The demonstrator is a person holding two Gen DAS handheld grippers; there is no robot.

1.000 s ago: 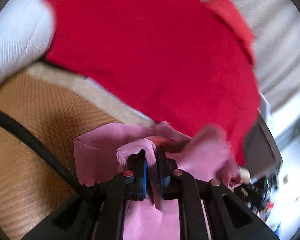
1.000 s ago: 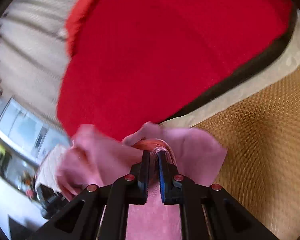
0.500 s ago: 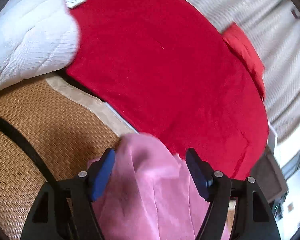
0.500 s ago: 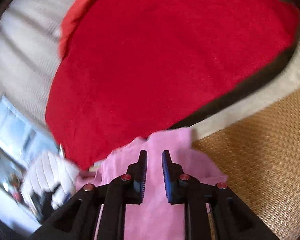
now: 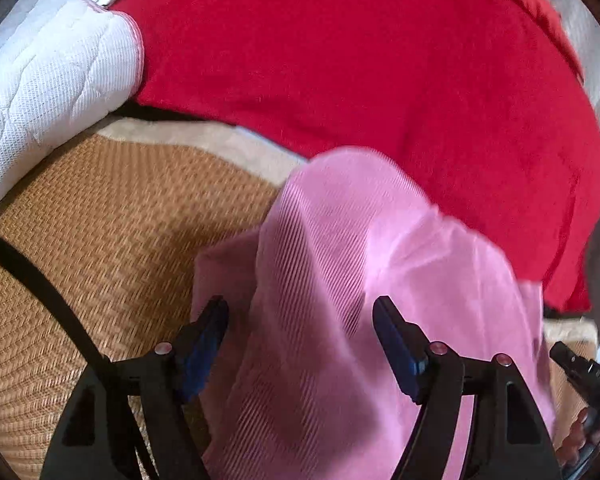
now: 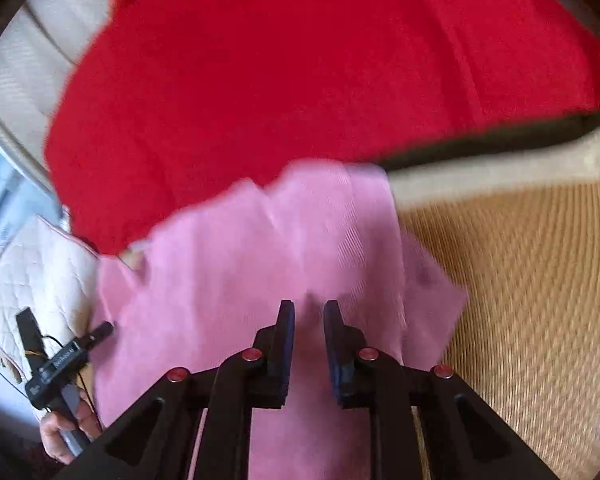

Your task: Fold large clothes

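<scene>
Since a second ago you have let go with both hands: your left gripper (image 5: 300,320), which was pinched on a bunched fold of the pink garment (image 5: 340,280), has just been opening and now stands spread wide, with the pink cloth lying loose between the blue pads (image 5: 396,344) and below them, neither pad pressing on it. Your right gripper (image 6: 309,316) was clamped on the same cloth; its jaws have parted a little, so a narrow gap shows between the pads (image 6: 286,332), and the pink garment (image 6: 260,280) lies under and ahead of them, not pinched.

The pink garment rests on the woven straw-coloured mat (image 5: 100,240), directly beneath both grippers, its far edge lapping onto the red blanket (image 5: 380,80) ahead of them. Left of your left gripper a black cable (image 5: 40,288) crosses the mat, and further ahead on that side sits a white quilted cover (image 5: 52,80) with pink piping.

In the right wrist view, to the left of the gripper, you can see your other hand (image 6: 64,432) around the black body of the left tool (image 6: 56,364); it carries a small white label, too blurred to read. No other writing is legible.
</scene>
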